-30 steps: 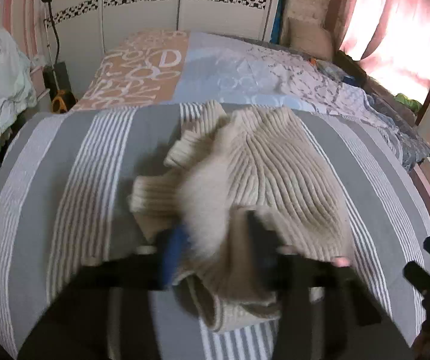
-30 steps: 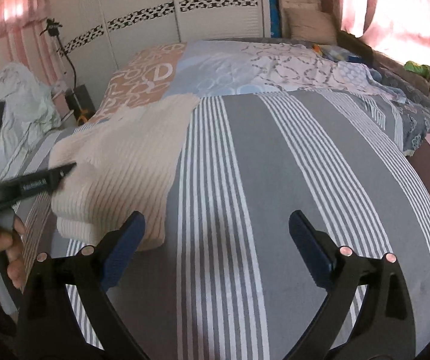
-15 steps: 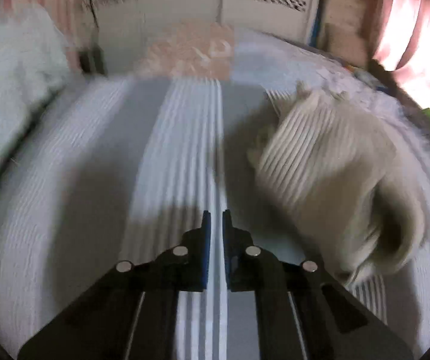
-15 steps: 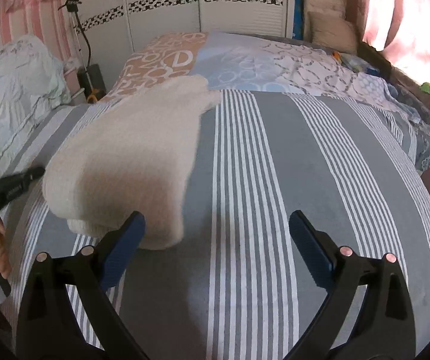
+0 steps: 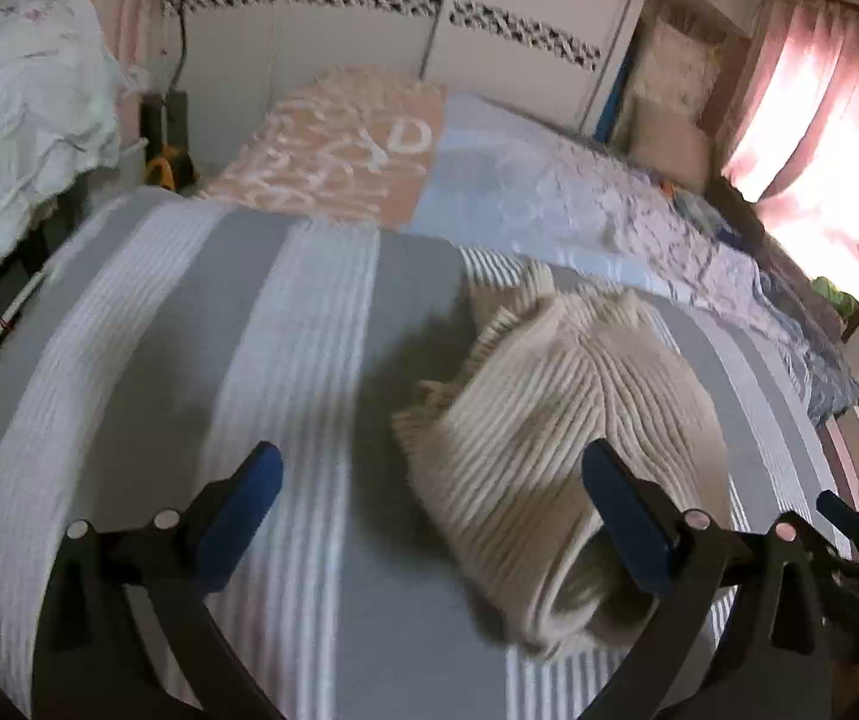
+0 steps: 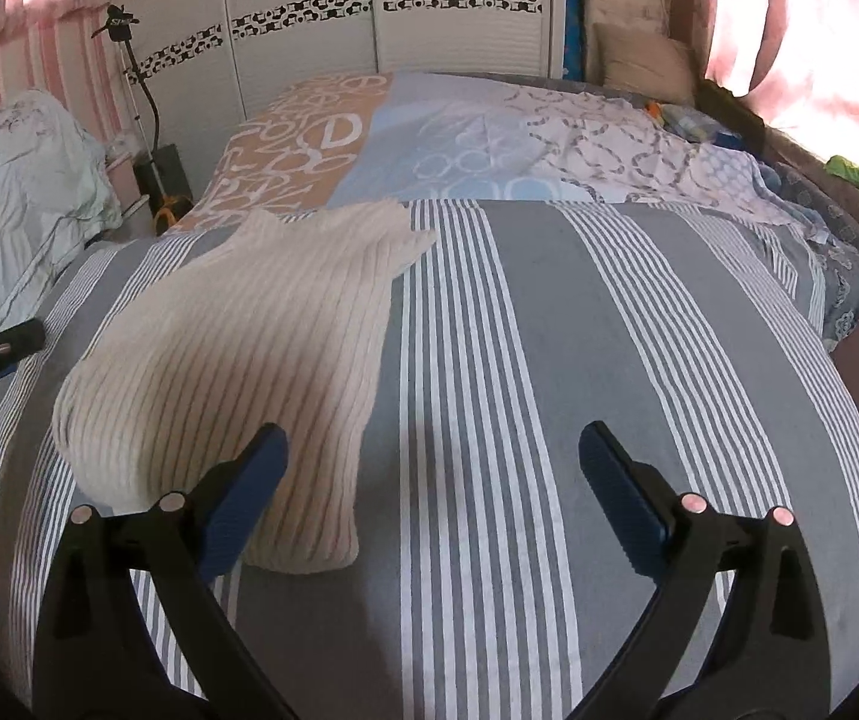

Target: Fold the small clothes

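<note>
Sweater: cream ribbed knit, folded into a thick bundle, lying on the grey striped bed cover.
Left tool: jaws spread wide, empty; its right finger overlaps the sweater's near edge in the view, its left finger is over bare cover.
Right tool: jaws wide apart, holding nothing, just right of the sweater's near corner.
Patterned bedding: beyond the sweater, toward the wardrobe.

The black left gripper with blue pads is held with jaws spread wide, nothing between them. The black right gripper with blue pads is likewise held spread, empty.
</note>
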A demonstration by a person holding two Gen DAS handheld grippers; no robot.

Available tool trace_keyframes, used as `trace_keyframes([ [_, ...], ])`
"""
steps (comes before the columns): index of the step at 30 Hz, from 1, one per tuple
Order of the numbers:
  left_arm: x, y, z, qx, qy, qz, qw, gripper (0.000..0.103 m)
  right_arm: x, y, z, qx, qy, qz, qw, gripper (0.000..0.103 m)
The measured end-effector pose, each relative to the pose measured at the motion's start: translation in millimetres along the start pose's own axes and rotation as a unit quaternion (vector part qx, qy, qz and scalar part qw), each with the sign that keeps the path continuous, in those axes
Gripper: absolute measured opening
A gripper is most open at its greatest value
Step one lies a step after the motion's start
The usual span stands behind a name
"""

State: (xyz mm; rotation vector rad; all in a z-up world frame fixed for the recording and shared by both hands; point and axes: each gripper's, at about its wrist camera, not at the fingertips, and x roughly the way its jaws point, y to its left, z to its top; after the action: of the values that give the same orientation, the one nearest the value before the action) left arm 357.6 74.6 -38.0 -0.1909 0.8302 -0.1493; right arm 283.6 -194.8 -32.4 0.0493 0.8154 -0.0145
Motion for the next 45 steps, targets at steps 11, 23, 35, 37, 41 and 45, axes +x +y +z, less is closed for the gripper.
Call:
trace_keyframes([
  [11, 34, -23, -33, 0.084, -0.007, 0.024, 0.9962, 0.019, 11, 14, 7, -0.014, 0.001, 0.008, 1.000, 0.098],
  [23, 56, 20, -52, 0.035, -0.005, 0.044, 0.9984, 0.073, 66, 41, -35, -0.072, 0.046, 0.005, 0.996, 0.098],
  [35, 34, 24, -8, -0.019, 0.003, -0.039, 0.9991, 0.088, 36, 5, 11, -0.033, 0.006, 0.015, 0.999, 0.100],
  [37, 54, 18, -12, -0.020, 0.035, -0.032, 0.9987, 0.088, 38, 5, 12, -0.029, 0.009, 0.021, 0.999, 0.100],
  [41, 70, 22, -18, -0.059, 0.036, -0.052, 0.9963, 0.092, 43, 4, 14, -0.031, 0.011, 0.021, 0.999, 0.100],
  [45, 81, 25, -19, -0.080, 0.027, -0.067, 0.9942, 0.101, 49, 3, 18, -0.021, 0.009, 0.021, 1.000, 0.100],
])
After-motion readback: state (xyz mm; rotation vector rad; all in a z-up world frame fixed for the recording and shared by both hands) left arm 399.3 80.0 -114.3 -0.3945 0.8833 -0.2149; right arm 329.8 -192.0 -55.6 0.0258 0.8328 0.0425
